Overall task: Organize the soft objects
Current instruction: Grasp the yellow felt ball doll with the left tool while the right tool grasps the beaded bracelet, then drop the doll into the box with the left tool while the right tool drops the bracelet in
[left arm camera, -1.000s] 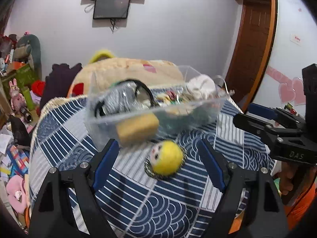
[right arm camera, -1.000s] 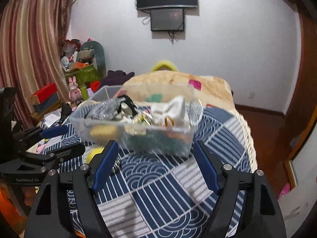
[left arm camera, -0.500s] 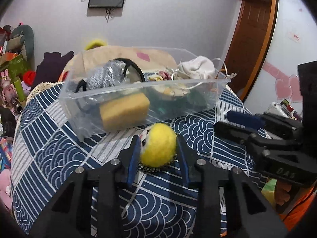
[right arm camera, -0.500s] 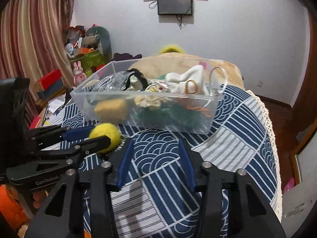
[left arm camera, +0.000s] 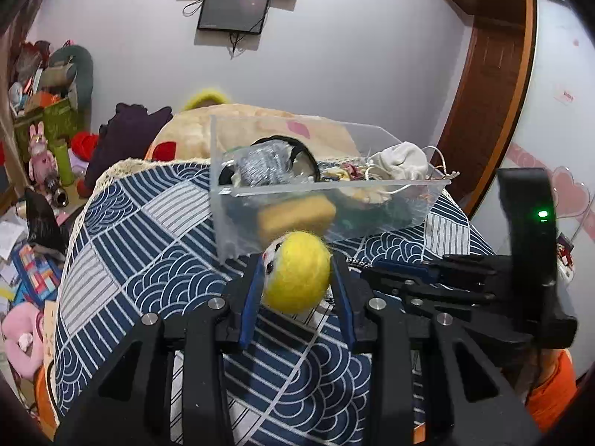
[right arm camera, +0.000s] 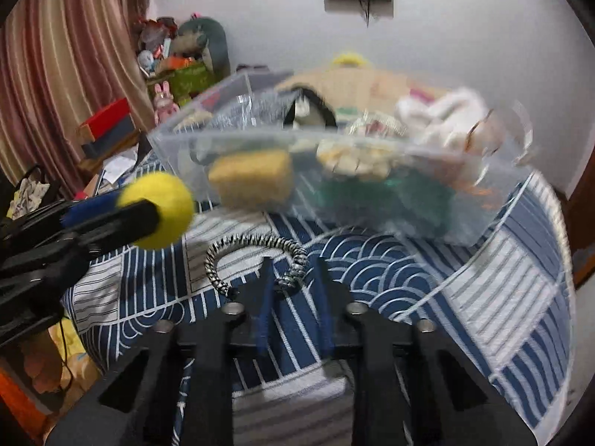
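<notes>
Two grabs could slip: left gripper (left arm camera: 295, 278) jaws squeeze the yellow ball (left arm camera: 295, 273) just before the clear box (left arm camera: 372, 219); closing right gripper (right arm camera: 293, 278) jaws barely catch the striped band (right arm camera: 256, 256) beside it.

- Your clear bin (left arm camera: 372, 219) sits right ahead of both grippers, packed with stuff, so going straight forward is blocked.
- The striped scrunchie (right arm camera: 256, 256) lies just in front.
- Open tablecloth (left arm camera: 122, 260) on the left is free.
</notes>
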Demonstrator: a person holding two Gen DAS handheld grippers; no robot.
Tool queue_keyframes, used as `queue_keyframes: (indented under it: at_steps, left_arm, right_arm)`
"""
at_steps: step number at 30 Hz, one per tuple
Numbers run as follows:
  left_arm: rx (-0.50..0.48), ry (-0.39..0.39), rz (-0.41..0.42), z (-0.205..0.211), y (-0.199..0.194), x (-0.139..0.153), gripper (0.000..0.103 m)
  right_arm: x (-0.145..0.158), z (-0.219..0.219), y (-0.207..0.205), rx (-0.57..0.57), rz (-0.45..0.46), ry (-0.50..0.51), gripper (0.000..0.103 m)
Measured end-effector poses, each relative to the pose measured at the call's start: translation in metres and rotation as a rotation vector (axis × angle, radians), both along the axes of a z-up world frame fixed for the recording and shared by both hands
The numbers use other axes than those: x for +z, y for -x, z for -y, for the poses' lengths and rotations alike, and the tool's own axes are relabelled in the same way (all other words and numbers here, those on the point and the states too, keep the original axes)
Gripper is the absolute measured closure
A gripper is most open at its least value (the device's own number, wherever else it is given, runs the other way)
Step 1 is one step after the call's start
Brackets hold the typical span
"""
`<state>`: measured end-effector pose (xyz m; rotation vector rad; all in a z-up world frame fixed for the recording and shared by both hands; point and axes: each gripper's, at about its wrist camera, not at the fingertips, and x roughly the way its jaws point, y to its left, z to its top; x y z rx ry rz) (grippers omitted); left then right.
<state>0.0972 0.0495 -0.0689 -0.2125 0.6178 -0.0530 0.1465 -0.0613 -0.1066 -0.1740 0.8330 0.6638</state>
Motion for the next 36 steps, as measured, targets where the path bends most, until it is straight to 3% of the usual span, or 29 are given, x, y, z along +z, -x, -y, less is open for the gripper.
queue_keyframes:
  at_steps: [4,19,28,36]
  left_arm:
    - [0.006,-0.001,-0.003,-0.002,0.001,-0.003,0.067]
    - [0.027,-0.020,0.064,-0.004,0.003,0.022,0.067]
    - [0.007,-0.057,0.108,0.001,-0.028,0.048,0.067]
    - [0.022,-0.062,0.078,0.001,-0.070,0.035,0.067]
  right_arm:
    - [-0.003,0.002,0.002,-0.012,0.002,-0.015,0.095]
    - [0.047,0.046,0.016,-0.105,0.185,-0.073,0.097]
    - [0.082,0.044,0.003,-0.163,0.297,-0.097,0.097]
    - [0.088,0.030,-0.028,-0.226,0.327,-0.082,0.097]
